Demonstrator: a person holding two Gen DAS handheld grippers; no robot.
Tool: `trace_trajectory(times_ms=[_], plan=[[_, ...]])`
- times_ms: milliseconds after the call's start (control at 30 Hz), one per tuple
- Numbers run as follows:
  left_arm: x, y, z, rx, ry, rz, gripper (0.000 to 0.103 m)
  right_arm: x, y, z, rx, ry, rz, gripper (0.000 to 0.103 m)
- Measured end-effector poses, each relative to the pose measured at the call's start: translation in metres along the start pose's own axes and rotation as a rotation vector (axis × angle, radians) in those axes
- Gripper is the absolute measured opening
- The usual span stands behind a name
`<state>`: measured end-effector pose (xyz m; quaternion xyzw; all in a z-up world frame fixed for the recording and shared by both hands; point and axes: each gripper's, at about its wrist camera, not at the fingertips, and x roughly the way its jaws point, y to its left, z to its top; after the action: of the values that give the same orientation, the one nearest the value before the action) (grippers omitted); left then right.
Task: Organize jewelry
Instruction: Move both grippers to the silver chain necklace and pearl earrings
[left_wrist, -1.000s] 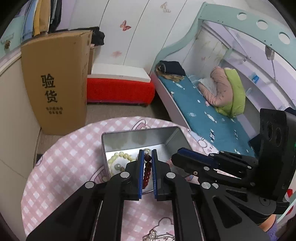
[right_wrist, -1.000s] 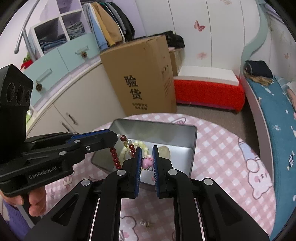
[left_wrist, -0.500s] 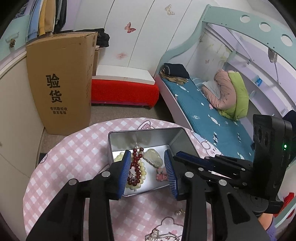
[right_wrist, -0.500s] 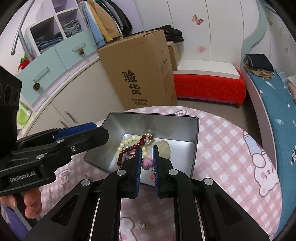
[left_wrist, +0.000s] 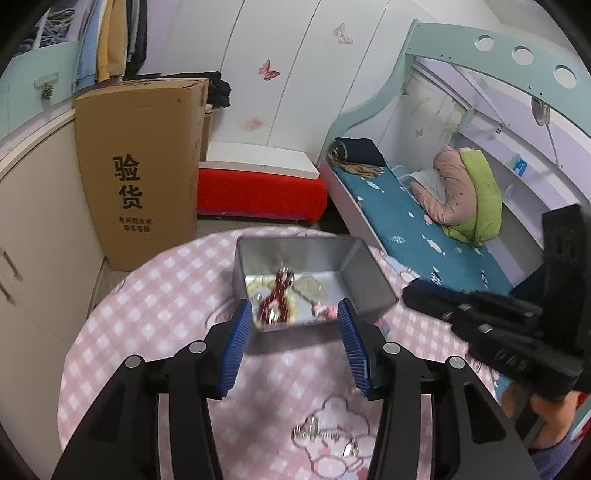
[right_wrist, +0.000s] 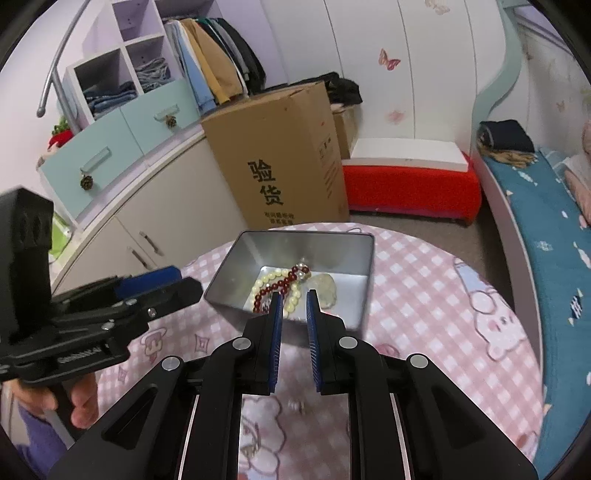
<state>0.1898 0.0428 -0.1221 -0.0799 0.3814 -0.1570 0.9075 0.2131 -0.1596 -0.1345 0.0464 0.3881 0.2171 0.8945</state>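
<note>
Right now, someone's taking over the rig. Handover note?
Left gripper: open, empty, hovering just short of the tin's near wall.
Right gripper: jaws slightly apart, nothing visible between them, over the tin's near edge.
Metal tin on the pink checked table holds the red bead bracelet, cream bead bracelet, pale stone pendant and a pink charm.
Left: silver chain on the table near you, plus a small piece by the right gripper.
</note>
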Motion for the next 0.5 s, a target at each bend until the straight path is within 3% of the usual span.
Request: trace_trajectory(times_ms=[67, 500], plan=[[-0.002, -0.002, -0.012, 0.008, 0.01, 0.009, 0.046, -0.009, 0.0, -0.009, -0.003, -0.011, -0.019, 0.046], [0.019, -0.021, -0.086, 0.012, 0.134, 0.051, 0.046, -0.016, -0.016, -0.081, 0.052, 0.05, -0.057, 0.048]])
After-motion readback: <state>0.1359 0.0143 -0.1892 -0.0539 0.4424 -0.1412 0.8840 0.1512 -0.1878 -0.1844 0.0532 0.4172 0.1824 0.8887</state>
